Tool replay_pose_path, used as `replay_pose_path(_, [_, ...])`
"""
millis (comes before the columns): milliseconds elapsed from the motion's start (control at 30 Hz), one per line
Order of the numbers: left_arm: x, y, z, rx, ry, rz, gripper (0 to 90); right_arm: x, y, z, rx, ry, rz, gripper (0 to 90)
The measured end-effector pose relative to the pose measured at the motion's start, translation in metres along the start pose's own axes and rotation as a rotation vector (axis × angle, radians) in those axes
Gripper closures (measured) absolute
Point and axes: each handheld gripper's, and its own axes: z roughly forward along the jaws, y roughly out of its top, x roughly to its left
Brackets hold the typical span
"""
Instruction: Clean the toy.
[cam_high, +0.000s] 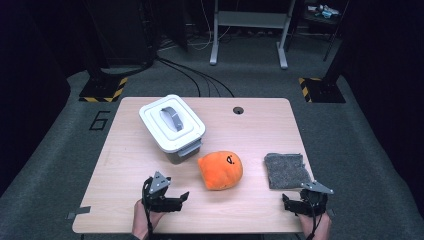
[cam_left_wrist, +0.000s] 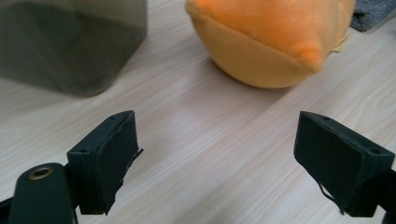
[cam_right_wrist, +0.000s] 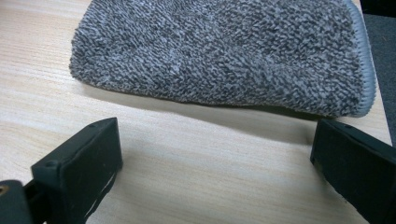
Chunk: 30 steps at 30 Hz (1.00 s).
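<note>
Orange plush toy (cam_left_wrist: 273, 39) top cropped, grey cloth (cam_right_wrist: 224, 53) edge cut off

On the table (cam_high: 125, 165), the plush toy (cam_high: 220, 170) is sitting near the middle, with the lidded box (cam_high: 172, 125) lying at its ten o'clock, close by but not touching. The folded cloth (cam_high: 286, 170) is lying at the toy's three o'clock, near the table's right edge, apart from the toy. The left gripper (cam_high: 175, 199) is resting at the toy's eight o'clock near the front edge, and the right gripper (cam_high: 292, 204) is sitting at the cloth's six o'clock, just before it.
</note>
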Motion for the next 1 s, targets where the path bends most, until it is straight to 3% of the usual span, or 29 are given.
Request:
replay_pose_path(333, [-0.025, 0.014, 0.028, 0.003, -0.054, 0.035, 14.2, 0.000, 0.000, 0.000, -0.003, 0.001, -0.004, 1.4])
replay_pose_path(600, [-0.041, 0.027, 0.045, 0.011, -0.058, 0.079, 16.9, 0.000, 0.000, 0.000, -0.002, 0.000, -0.003, 1.4])
replay_pose_path(800, [-0.049, 0.033, 0.054, 0.025, -0.029, 0.103, 25.8, 0.000, 0.000, 0.000, -0.003, -0.001, -0.002, 1.5])
replay_pose_path(833, [-0.049, 0.033, 0.054, 0.025, -0.029, 0.103, 28.1, 0.000, 0.000, 0.000, -0.003, -0.001, -0.003, 1.5])
replay_pose_path(900, [-0.055, 0.032, 0.061, 0.049, 0.014, 0.116, 35.6, 0.000, 0.000, 0.000, -0.004, 0.001, -0.004, 1.7])
replay_pose_path(1000, [-0.055, 0.032, 0.063, 0.040, 0.018, 0.118, 41.6, 0.000, 0.000, 0.000, -0.003, 0.002, -0.004, 1.8])
